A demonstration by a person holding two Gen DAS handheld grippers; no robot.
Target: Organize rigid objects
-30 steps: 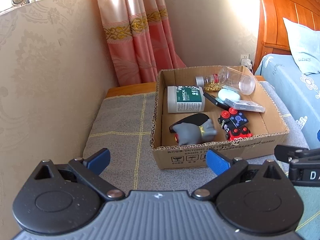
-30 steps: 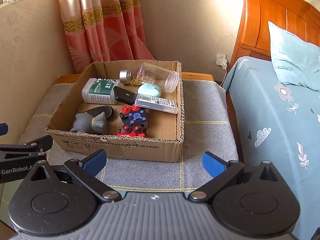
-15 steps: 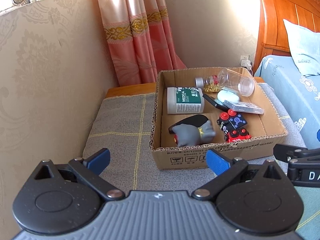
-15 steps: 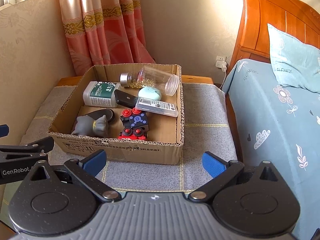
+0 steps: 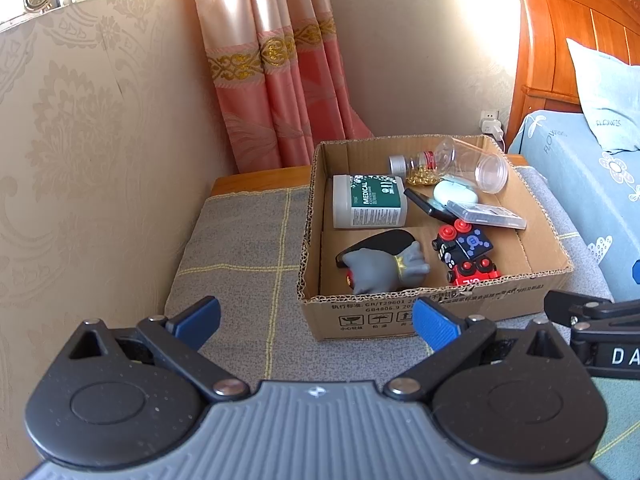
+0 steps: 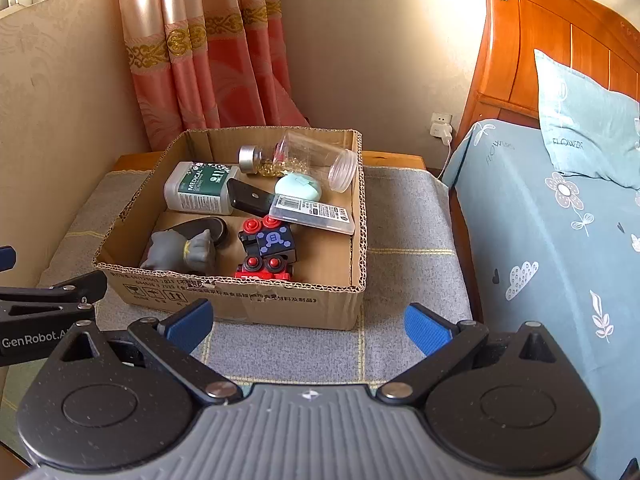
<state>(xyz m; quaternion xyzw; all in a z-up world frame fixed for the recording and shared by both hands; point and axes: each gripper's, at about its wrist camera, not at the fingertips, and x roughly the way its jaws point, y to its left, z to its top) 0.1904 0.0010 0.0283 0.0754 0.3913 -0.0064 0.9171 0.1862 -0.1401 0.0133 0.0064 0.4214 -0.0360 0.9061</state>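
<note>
A cardboard box [image 5: 400, 314] [image 6: 280, 302] stands on a grey cloth-covered table. In it lie a white medical bottle [image 5: 368, 202] [image 6: 198, 188], a clear jar [image 5: 472, 160] [image 6: 320, 158], a small glass vial with gold bits [image 5: 408, 162], a pale blue case [image 6: 298, 188], a clear flat case [image 6: 312, 212], a black flat object [image 6: 248, 198], a grey toy figure [image 5: 384, 268] [image 6: 180, 250] and a black-and-red toy train [image 5: 466, 254] [image 6: 268, 248]. My left gripper [image 5: 316, 320] and right gripper [image 6: 306, 324] are open and empty, in front of the box.
A beige wall [image 5: 80, 160] stands close on the left, with a pink curtain [image 5: 280, 80] behind the box. A bed with blue sheet [image 6: 560, 240], pillow and wooden headboard [image 6: 540, 40] lies to the right. Bare grey cloth [image 5: 240, 248] lies left of the box.
Both grippers have drawn back slightly from the box, which looks a little farther away. Both stay open and empty.
</note>
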